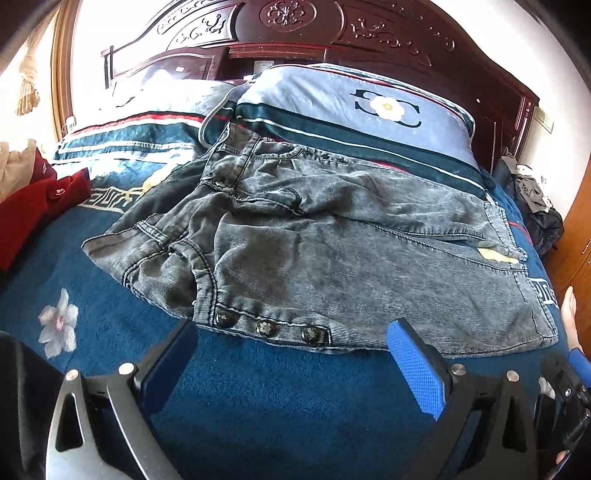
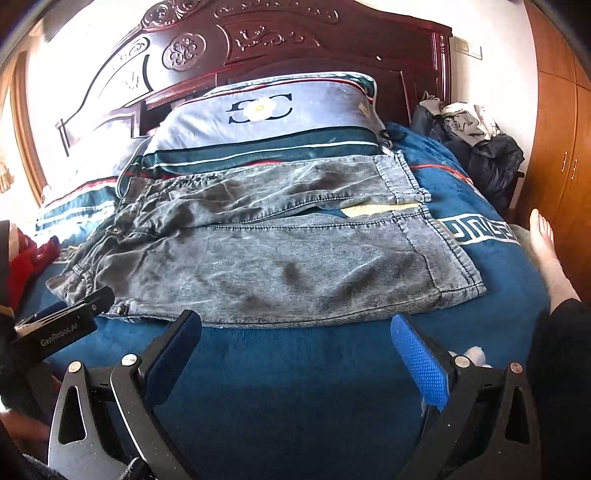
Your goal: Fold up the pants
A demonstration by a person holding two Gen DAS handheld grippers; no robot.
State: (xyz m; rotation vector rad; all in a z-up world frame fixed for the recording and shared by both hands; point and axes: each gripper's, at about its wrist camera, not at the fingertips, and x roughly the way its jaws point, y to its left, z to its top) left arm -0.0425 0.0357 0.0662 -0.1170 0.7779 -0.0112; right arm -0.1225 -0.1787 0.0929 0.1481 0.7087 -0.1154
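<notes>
- The faded grey-black denim pants (image 1: 332, 236) (image 2: 258, 254) lie flat across the bed's deep blue plush blanket (image 1: 258, 398) (image 2: 288, 369), waistband to the left, leg hems to the right, the far leg's edge touching the striped pale-blue pillow (image 1: 354, 107) (image 2: 266, 114).
- Left gripper (image 1: 291, 354): its black fingers with blue pads stand wide apart and empty, hovering just short of the pants' near edge, where three dark metal buttons (image 1: 267, 327) sit in a row.
- Right gripper (image 2: 295, 349): fingers likewise spread, holding nothing, just before the near leg's long edge.
- Open room: a bare band of blanket runs between both grippers and the near edge of the denim; more blanket shows past the leg hems on the right.
- At the sides: a red garment (image 1: 33, 210) (image 2: 29, 258) crowds the left side of the bed, a dark heap of clothes (image 1: 535, 206) (image 2: 480, 147) fills the far right corner by the brown wooden wardrobe (image 2: 561, 155), and a person's bare foot (image 2: 545, 240) rests at the right edge.
- The carved dark-red wooden headboard (image 1: 295, 33) (image 2: 258, 40) closes off the far side behind the pillows.
- Hard to tell: a pale yellow patch (image 1: 498, 254) (image 2: 380, 210) shows between the two leg hems; what it is stays unclear. The waistband area is bunched, so its layers cannot be sorted out. Each gripper's body is cut off by the frame's bottom.
</notes>
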